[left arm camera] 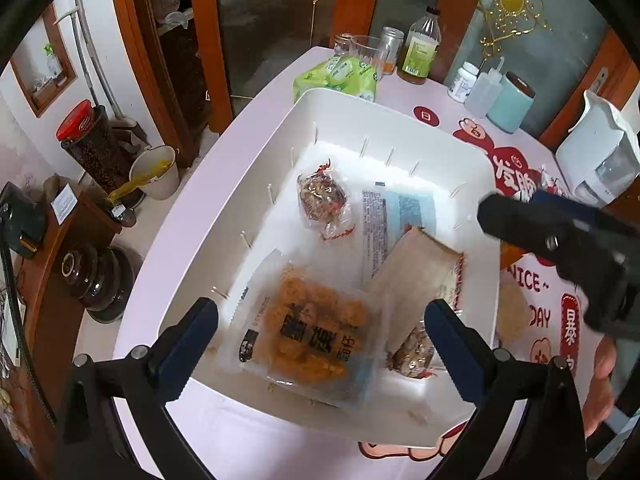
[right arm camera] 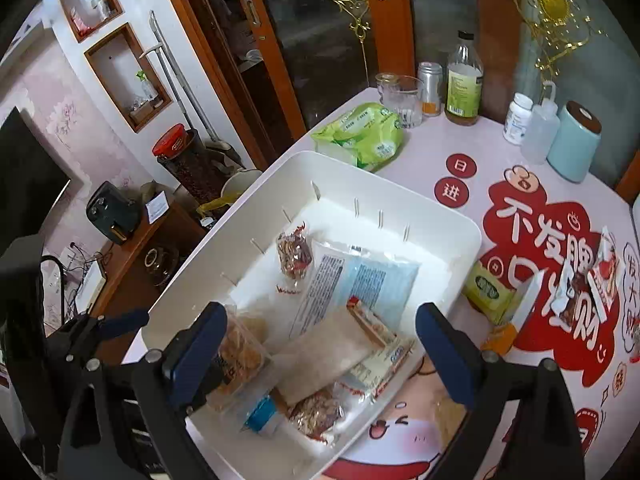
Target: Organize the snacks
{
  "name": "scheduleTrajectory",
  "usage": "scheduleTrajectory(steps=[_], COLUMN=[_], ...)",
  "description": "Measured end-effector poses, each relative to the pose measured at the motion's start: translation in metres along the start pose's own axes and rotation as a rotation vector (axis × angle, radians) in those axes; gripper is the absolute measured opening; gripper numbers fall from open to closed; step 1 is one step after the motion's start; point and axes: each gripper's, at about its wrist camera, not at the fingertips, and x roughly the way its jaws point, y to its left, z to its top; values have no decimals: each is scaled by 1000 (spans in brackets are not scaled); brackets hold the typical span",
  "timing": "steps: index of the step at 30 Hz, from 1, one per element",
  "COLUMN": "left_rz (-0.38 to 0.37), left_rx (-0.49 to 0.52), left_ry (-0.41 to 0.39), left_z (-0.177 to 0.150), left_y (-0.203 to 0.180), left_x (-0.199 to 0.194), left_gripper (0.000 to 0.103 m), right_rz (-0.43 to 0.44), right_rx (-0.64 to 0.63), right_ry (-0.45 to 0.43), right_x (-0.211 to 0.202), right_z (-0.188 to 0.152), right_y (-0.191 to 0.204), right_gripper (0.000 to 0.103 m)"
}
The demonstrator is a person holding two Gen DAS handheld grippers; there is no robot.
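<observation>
Over the white bin (left arm camera: 400,120), both your tools stand wide and empty.
Your left tool (left arm camera: 320,344) hangs above the orange snack pack (left arm camera: 316,332); your right tool (right arm camera: 320,344) above the beige packet (right arm camera: 328,352). Both packs lie inside the bin on the desk (right arm camera: 432,152).

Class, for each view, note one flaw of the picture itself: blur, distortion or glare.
Left wrist view: the right hand-held gripper is smeared by motion blur, and the bin rim bows with fisheye distortion. Right wrist view: black corners frame the round image, and glare washes the bin floor white.
</observation>
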Motion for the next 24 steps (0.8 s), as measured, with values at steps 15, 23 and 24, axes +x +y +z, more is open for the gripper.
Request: scheduleTrajectory(steps=[15, 23, 24], left_rz=[-1, -68, -72], left_rx=[166, 325, 343], left_ry=[-33, -52, -55], left_z=[-11, -11, -10], left_y=[-74, -165, -176], left_x=[-26, -38, -39], left_gripper=[103, 103, 103], right_rz=[-19, -102, -125], right_rx=[79, 184, 197], right_ry=[-19, -120, -134], right_x=[-59, -127, -137], right_z=[-61, -99, -104], right_y=[-49, -121, -133], right_gripper=[96, 96, 96])
